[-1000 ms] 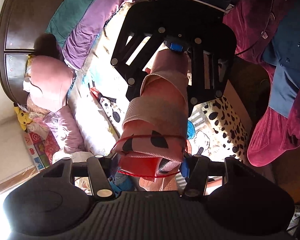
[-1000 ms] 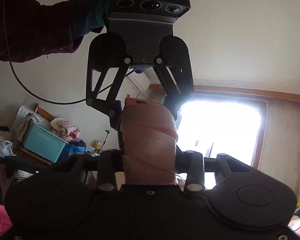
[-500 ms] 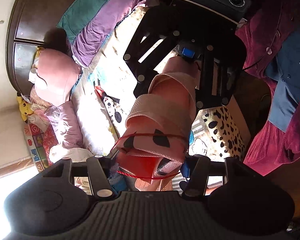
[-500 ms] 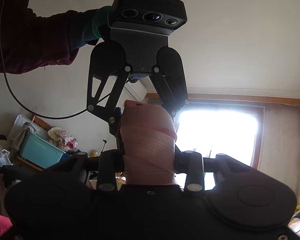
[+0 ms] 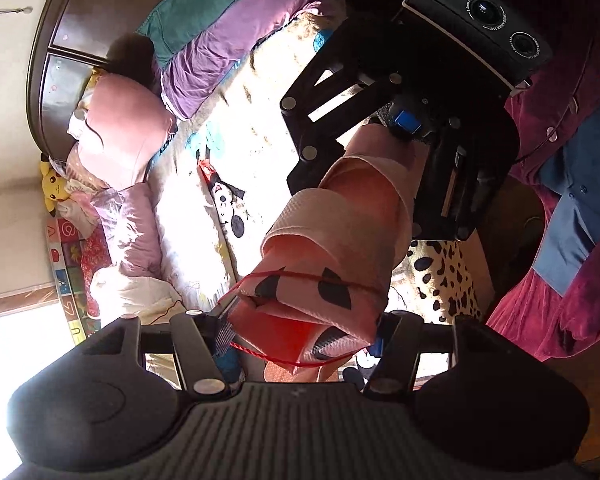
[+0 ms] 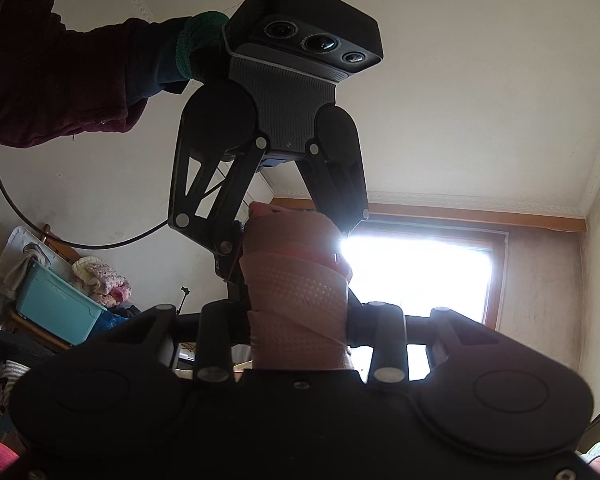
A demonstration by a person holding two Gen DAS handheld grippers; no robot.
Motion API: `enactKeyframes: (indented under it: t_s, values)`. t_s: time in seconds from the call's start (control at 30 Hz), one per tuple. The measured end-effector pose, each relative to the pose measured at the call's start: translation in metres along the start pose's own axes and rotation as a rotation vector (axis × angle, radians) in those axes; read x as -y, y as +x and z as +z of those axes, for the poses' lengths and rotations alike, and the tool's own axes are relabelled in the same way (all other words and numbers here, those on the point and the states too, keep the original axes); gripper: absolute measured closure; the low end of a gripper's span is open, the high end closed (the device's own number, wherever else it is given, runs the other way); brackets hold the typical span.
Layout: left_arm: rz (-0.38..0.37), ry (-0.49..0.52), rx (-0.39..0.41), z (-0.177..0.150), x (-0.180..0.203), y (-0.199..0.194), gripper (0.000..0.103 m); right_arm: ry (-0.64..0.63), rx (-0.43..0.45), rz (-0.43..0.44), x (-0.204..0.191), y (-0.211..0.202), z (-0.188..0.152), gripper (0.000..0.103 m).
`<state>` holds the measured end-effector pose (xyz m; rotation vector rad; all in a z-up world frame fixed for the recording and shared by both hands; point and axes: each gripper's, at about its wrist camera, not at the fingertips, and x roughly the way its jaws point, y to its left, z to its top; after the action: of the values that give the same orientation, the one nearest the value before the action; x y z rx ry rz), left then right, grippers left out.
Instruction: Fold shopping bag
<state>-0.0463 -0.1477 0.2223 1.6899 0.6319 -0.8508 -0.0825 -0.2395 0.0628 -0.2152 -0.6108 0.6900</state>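
Now the rolled shopping bag [image 5: 336, 248] spans both: right hand-held gripper [image 6: 300, 336] clamps it, left hand-held gripper [image 5: 300, 332] opening around it.

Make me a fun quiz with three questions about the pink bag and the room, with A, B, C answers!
1. Where is the rolled bag?
A. On the bed
B. In the air between both grippers
C. In a bin

2. What colour is the cord around it?
A. Red
B. Green
C. White

3. What is the right gripper doing?
A. Hanging empty
B. Clamped on the bag
C. Holding a pillow

Answers: 1 B, its ends sit in the two grippers, above the bed. 2 A, a red loop crosses the roll. 3 B, its fingers squeeze the roll.
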Motion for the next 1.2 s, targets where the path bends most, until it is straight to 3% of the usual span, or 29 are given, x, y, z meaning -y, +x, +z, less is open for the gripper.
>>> enactKeyframes:
  t_s: [0.03, 0.1, 0.3, 0.47, 0.53, 0.57, 0.87, 0.97, 1.13, 1.2]
  values:
    - [-0.010, 0.021, 0.026, -0.002, 0.002, -0.002, 0.035, 0.005, 0.013, -0.003, 0.001, -0.002, 0.000, 0.067]
    - [-0.041, 0.015, 0.072, -0.006, 0.000, -0.005, 0.035, 0.008, 0.031, -0.002, 0.002, -0.005, 0.001, 0.067]
    - [-0.023, -0.042, 0.216, -0.014, -0.007, -0.019, 0.035, 0.061, 0.083, -0.034, 0.015, -0.014, 0.002, 0.067]
    - [-0.033, -0.073, 0.241, -0.018, -0.011, -0.022, 0.035, 0.094, 0.101, -0.024, 0.024, -0.017, 0.001, 0.067]
    - [0.026, -0.065, 0.175, -0.014, -0.008, -0.016, 0.035, 0.086, 0.086, -0.023, 0.023, -0.015, 0.000, 0.067]
    - [0.020, -0.070, 0.178, -0.012, -0.008, -0.017, 0.035, 0.091, 0.088, -0.025, 0.023, -0.015, 0.000, 0.068]
    - [0.058, -0.123, 0.252, -0.009, -0.010, -0.033, 0.035, 0.136, 0.168, -0.048, 0.026, -0.017, 0.002, 0.068]
    - [0.040, -0.141, 0.302, -0.009, -0.013, -0.042, 0.035, 0.166, 0.197, -0.056, 0.032, -0.017, 0.003, 0.069]
    - [0.033, -0.117, 0.215, -0.002, -0.010, -0.043, 0.035, 0.172, 0.209, -0.049, 0.036, -0.015, 0.004, 0.069]
    - [0.028, -0.063, 0.109, 0.006, -0.004, -0.041, 0.035, 0.116, 0.196, -0.044, 0.030, -0.011, 0.006, 0.069]
